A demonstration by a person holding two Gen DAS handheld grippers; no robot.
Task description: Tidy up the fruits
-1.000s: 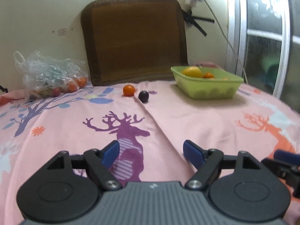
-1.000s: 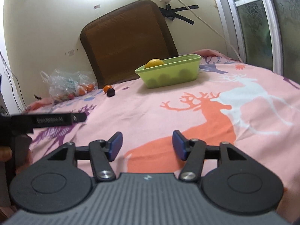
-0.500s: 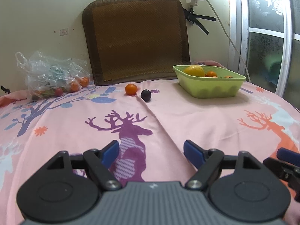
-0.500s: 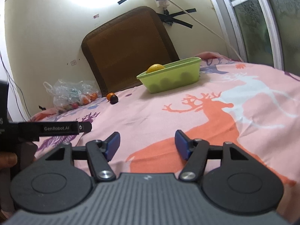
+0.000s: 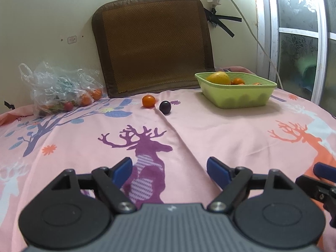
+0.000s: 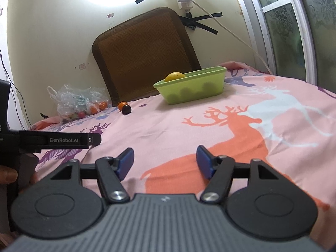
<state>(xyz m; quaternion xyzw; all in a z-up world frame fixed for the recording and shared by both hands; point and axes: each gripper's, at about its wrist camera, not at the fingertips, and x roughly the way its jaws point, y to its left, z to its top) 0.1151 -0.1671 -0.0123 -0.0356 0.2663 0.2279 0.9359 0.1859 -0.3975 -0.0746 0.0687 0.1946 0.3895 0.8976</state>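
Note:
An orange fruit (image 5: 148, 101) and a dark plum (image 5: 165, 107) lie side by side on the pink deer-print sheet (image 5: 210, 134), far ahead of both grippers. A green tub (image 5: 235, 89) to their right holds a yellow fruit (image 5: 218, 77) and small oranges. In the right wrist view the plum (image 6: 126, 109), the orange fruit (image 6: 121, 105) and the tub (image 6: 193, 88) sit far ahead. My left gripper (image 5: 169, 169) is open and empty, low over the sheet. My right gripper (image 6: 164, 162) is open and empty, to the right of the left one.
A clear plastic bag of fruit (image 5: 61, 90) lies at the back left. A brown woven cushion (image 5: 153, 42) leans on the wall behind. A window frame (image 5: 294, 37) and a hanging cable stand at the right. The left gripper's body (image 6: 52, 140) shows at the right view's left edge.
Both views have tilted up slightly and the fruits and tub sit a little lower in frame. Both grippers stay open and empty.

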